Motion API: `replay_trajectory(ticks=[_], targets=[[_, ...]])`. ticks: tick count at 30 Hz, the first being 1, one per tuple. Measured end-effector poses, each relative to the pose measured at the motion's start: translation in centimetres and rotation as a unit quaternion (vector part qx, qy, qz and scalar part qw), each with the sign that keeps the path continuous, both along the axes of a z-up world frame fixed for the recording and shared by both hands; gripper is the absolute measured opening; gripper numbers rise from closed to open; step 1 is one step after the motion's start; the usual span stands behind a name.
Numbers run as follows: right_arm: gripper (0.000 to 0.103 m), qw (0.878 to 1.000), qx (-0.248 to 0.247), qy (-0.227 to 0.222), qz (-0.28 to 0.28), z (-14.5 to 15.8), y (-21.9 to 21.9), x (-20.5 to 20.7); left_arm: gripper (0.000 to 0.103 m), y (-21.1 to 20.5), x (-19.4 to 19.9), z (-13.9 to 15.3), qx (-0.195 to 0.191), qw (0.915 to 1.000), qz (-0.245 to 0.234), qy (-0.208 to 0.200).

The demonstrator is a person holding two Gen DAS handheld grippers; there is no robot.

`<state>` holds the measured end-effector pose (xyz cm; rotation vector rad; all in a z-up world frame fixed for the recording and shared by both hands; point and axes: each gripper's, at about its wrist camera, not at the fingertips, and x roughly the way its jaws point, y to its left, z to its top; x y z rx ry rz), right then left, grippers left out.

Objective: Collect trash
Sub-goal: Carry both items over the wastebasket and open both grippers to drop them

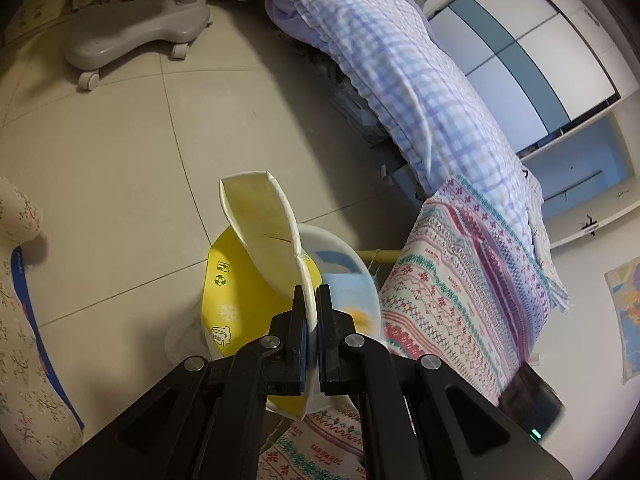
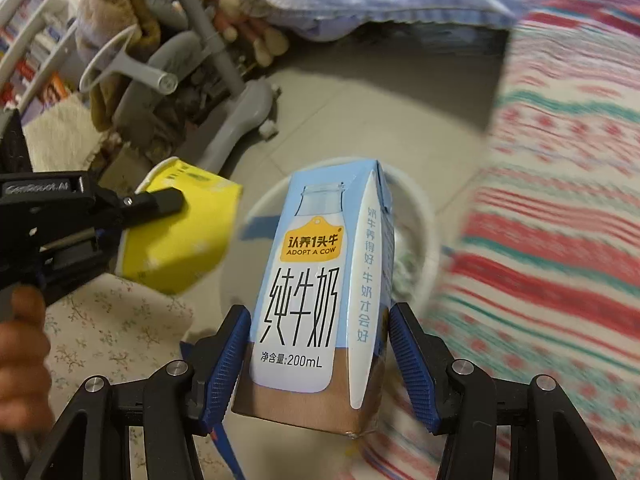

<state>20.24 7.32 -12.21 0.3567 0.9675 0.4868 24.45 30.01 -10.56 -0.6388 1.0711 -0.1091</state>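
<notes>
While both tongs hover over the tiled floor [image 1: 120,160] beside a bed, each carries one piece of trash.

Left tongs [image 1: 311,300]: pressed together on the rim of a yellow paper cup [image 1: 248,292]. The cup is crushed flat at its mouth; its cream inside rises above and ahead of the tips, its yellow wall with printed symbols hangs to the left of them. In the right wrist view the same tongs [image 2: 168,202] come in from the left edge, held by a hand [image 2: 20,344], with the cup [image 2: 180,236] sticking out past the tips.

Right tongs [image 2: 316,356]: clamped on a light-blue milk carton [image 2: 312,280], blue ribbed pads [image 2: 226,360] against its two sides near the brown base. The carton stands upright between them, its top pointing away from the camera.

White bin [image 2: 424,216]: round, on the floor directly beyond the carton and just right of the cup; it [image 1: 348,256] shows behind the cup in the left wrist view, with something pale blue inside.

Striped blanket [image 2: 560,200]: on the bed, right of both tongs.

Checked quilt [image 1: 400,72]: farther along the bed, ahead and right.

Grey wheeled chair base [image 1: 132,36]: on the floor, well ahead and left.

Floral cloth [image 2: 112,320]: below the left tongs.
</notes>
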Motion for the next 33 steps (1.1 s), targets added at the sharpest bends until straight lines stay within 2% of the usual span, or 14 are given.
replay_trajectory(ticks=[2,4,6,8,11,12,15,19,22,24,27,29,32,33], targets=[[0.062,1.0,-0.013,-0.01,0.01,0.2,1.6,1.1,0.003,-0.3,0.1,-0.3,-0.005,1.0,-0.007,0.003],[0.066,0.998,-0.063,-0.024,0.01,-0.4,3.0,2.0,0.003,-0.7,0.5,-1.0,-0.011,0.9997,-0.016,0.016],[0.068,0.996,-0.092,-0.006,0.001,-1.8,3.1,2.8,0.004,-1.0,0.9,-1.6,-0.009,0.9994,-0.019,0.026],[0.068,0.996,-0.09,0.012,-0.011,-2.9,2.2,2.9,0.008,-1.7,1.4,-2.1,0.002,0.9988,-0.026,0.041],[0.068,0.997,-0.074,0.01,-0.028,-3.3,0.1,1.8,0.043,-2.7,1.9,-2.2,0.025,0.998,-0.033,0.047],[0.068,0.997,-0.071,0.008,-0.032,-3.1,-0.2,1.7,0.046,-3.0,1.9,-1.6,0.018,0.999,-0.033,0.024],[0.068,0.998,-0.058,0.002,-0.038,-2.4,-2.2,0.5,0.047,-4.3,2.0,-0.1,-0.01,0.9979,-0.062,-0.017],[0.068,0.998,-0.049,-0.013,-0.045,-0.5,-4.4,-0.9,0.047,-5.5,1.9,0.0,0.012,0.9976,-0.068,-0.011],[0.068,0.997,-0.041,-0.023,-0.054,0.4,-6.1,-2.3,0.047,-3.7,1.7,-0.7,0.0,0.9995,-0.029,0.008],[0.068,0.997,-0.035,-0.025,-0.061,0.9,-7.3,-3.1,0.046,-1.5,0.5,-1.0,0.003,0.9995,0.021,0.023],[0.068,0.997,-0.035,-0.029,-0.064,1.3,-8.6,-4.1,0.047,0.1,-0.5,-0.6,0.007,0.9985,0.055,0.008],[0.068,0.997,-0.032,-0.028,-0.065,1.2,-9.4,-4.9,0.047,-0.9,0.0,-1.1,0.025,0.999,0.034,0.013],[0.068,0.997,-0.028,-0.024,-0.064,0.8,-10.3,-5.4,0.046,-4.7,1.4,-3.6,0.042,0.9959,-0.045,0.066],[0.068,0.997,-0.029,-0.022,-0.067,0.6,-10.6,-5.5,0.045,-6.2,1.8,-4.6,0.068,0.9916,-0.064,0.089]])
